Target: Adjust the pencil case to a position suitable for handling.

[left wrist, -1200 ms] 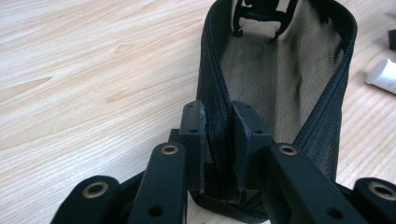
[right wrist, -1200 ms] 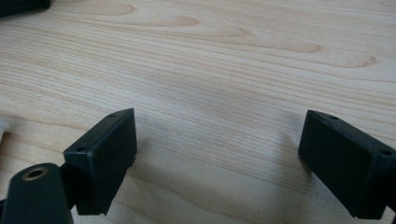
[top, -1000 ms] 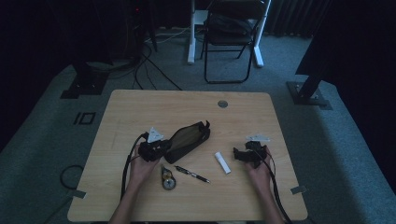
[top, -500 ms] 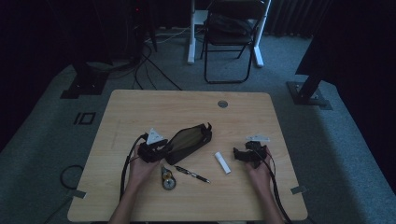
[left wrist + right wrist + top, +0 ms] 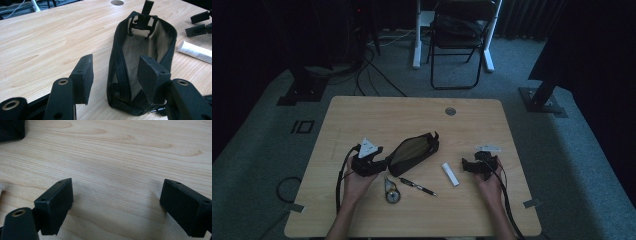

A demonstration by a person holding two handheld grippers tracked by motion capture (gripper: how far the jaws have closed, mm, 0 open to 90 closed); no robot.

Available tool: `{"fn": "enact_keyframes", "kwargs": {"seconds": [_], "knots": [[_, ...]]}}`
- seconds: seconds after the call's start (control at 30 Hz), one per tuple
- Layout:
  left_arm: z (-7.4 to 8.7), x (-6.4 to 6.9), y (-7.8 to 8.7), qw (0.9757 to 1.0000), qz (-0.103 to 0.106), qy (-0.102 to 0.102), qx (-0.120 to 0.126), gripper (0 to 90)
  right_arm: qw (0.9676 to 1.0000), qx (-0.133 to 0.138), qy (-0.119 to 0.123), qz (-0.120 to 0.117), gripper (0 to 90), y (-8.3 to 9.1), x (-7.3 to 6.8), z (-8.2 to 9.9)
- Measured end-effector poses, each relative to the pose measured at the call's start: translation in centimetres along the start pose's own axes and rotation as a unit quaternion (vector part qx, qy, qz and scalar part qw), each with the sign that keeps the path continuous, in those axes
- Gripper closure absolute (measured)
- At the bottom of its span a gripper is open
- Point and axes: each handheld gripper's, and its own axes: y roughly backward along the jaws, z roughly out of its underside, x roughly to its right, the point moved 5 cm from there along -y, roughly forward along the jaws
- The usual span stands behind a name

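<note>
The left claw (image 5: 113, 82) is opening, its jaws half-wide and just astride the near end wall of the unzipped black pouch (image 5: 413, 151), whose long axis is running far-right across the bench (image 5: 362, 112), while the right claw (image 5: 468, 165) is waiting wide, empty.

From my remote seat I see a dim room. The wooden table (image 5: 362, 115) stands on grey carpet (image 5: 257, 150), a round cable hole (image 5: 450, 111) near its far edge. Beyond the table sits a black folding chair (image 5: 459, 45) against white desk legs (image 5: 417, 35). Left of the table, cables (image 5: 372, 65) trail (loosely) past a dark stand base (image 5: 302, 92).
</note>
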Motion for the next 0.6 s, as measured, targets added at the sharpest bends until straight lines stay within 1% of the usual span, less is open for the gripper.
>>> {"fn": "enact_keyframes", "kwargs": {"seconds": [0.13,0.3,0.6], "knots": [[0.2,0.3,0.4,1.0,-0.005,-0.004,-0.002,46.4,1.0,0.0,0.0,0.0,11.4,0.0,0.0,0.0],[0.7,0.6,0.8,0.9999,-0.011,-0.001,-0.01,46.3,1.0,0.0,0.0,0.0,11.4,0.0,0.0,0.0],[1.6,1.1,1.7,0.9998,-0.011,0.002,-0.017,46.3,1.0,0.0,0.0,0.0,11.4,0.0,0.0,0.0]]}}
